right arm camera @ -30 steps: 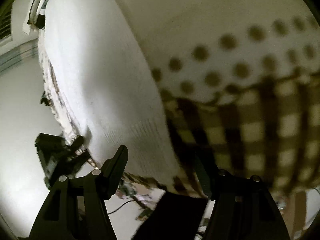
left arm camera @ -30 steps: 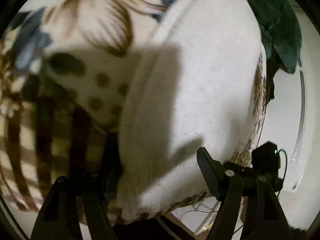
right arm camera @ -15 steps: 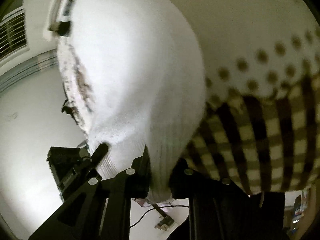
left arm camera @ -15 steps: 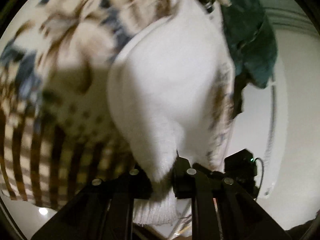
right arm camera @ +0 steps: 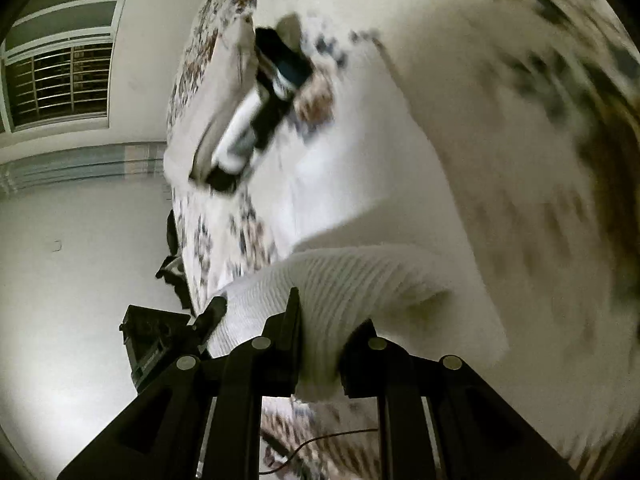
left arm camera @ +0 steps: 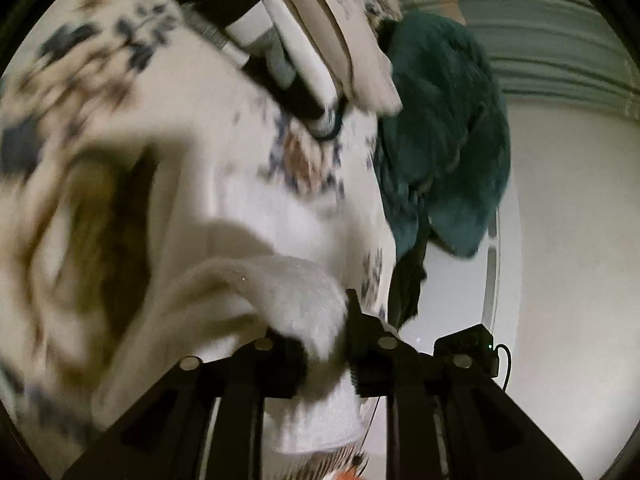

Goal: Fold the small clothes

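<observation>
1. The left tool (left arm camera: pixel 326 344) is closed on a bunched fold of the white garment (left arm camera: pixel 288 292), which bulges up between its fingers and hangs below them as a ribbed hem.
2. The right tool (right arm camera: pixel 320 344) is likewise clamped on the garment (right arm camera: pixel 340 280); here the ribbed knit rises in a hump between the fingers and spreads to the left.
3. In both views the garment is at the near edge of a bed, lifted at the pinched parts; the rest of it trails onto the floral sheet (left arm camera: pixel 132 80), where motion blur makes its outline hard to follow.
4. Further back on the sheet (right arm camera: pixel 400 128) lies a stack of folded clothes (left arm camera: pixel 288 44): black, white and beige layers, one on another, seen again in the right view (right arm camera: pixel 256 120).
5. A dark teal cloth (left arm camera: pixel 444 132) lies heaped just beside that stack, at the bed's edge, with part of it hanging over the side.
6. No container shows in either view; the clothes lie straight on the bed.
7. A small black device (left arm camera: pixel 472 344) with a green light sits beyond the left tool; the right view shows a black block (right arm camera: pixel 156 340) beside the garment's left end.
8. A barred window (right arm camera: pixel 60 84) shows at the upper left of the right view.
</observation>
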